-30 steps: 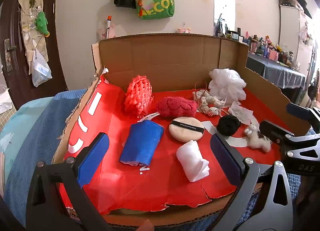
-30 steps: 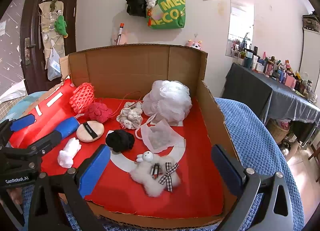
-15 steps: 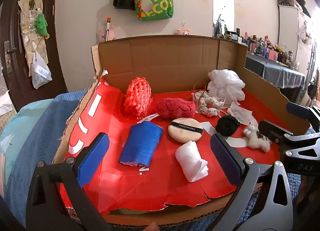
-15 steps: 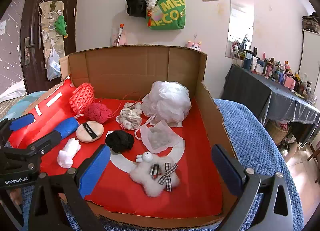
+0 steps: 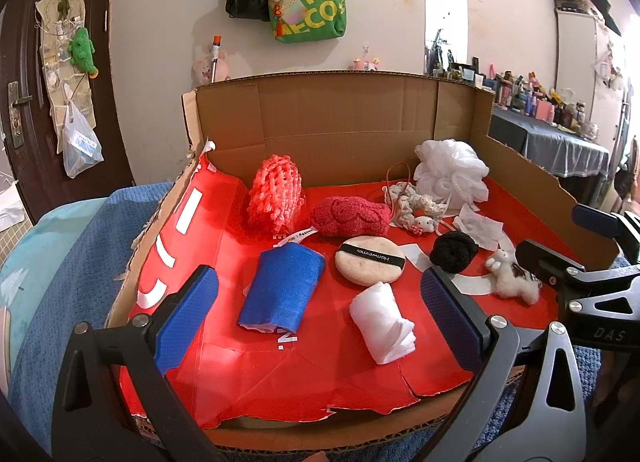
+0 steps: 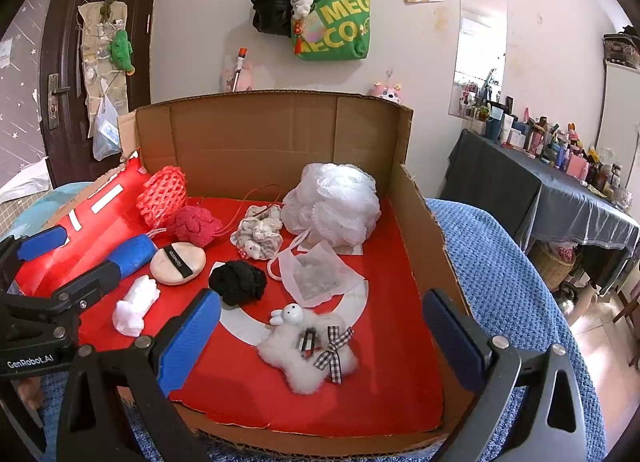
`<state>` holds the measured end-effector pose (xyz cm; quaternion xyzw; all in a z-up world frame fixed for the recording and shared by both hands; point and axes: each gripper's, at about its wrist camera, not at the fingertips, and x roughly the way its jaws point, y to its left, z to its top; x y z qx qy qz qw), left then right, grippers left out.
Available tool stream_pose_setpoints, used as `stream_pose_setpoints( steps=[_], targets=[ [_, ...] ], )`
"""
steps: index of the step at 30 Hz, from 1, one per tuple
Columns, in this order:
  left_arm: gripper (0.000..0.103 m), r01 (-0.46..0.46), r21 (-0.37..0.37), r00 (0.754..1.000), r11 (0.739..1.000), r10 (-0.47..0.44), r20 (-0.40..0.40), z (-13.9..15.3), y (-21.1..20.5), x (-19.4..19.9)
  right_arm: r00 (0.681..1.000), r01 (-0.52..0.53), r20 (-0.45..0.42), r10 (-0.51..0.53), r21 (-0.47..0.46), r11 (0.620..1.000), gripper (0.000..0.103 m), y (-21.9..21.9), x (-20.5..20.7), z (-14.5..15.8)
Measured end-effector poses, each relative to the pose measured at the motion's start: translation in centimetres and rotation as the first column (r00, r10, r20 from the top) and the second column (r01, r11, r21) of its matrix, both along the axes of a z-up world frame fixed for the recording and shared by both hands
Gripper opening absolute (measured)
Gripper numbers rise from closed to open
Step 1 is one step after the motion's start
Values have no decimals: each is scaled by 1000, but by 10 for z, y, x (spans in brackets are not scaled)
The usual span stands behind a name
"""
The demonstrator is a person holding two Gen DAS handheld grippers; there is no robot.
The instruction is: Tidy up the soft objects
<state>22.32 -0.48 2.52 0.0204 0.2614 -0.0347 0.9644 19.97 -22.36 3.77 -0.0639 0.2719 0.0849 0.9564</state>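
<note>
white rolled cloth (image 5: 382, 320), lower centre | light, squashy; pinch mid-roll | left claw (image 5: 318, 316) and right claw (image 6: 320, 336) spread wide, empty

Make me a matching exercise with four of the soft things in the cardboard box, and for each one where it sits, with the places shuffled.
Things:
1. blue rolled cloth
2. white mesh bath pouf
3. fluffy white toy with a checked bow
4. round powder puff

Places:
A. far end, beside the right wall
B. near edge, in front of the right gripper
C. middle, between the blue roll and the black knit ball
D. left part, in front of the left gripper

Pairs: 1-D, 2-A, 3-B, 4-C
</note>
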Motion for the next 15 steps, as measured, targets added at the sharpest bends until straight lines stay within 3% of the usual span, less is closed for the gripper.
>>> stream_pose_setpoints(
  steps=[15],
  targets=[
    [103,-2,0,1000,1000,2,1,0,0,0,1000,0,2,0,-1,1000,103,-2,2,0]
  ],
)
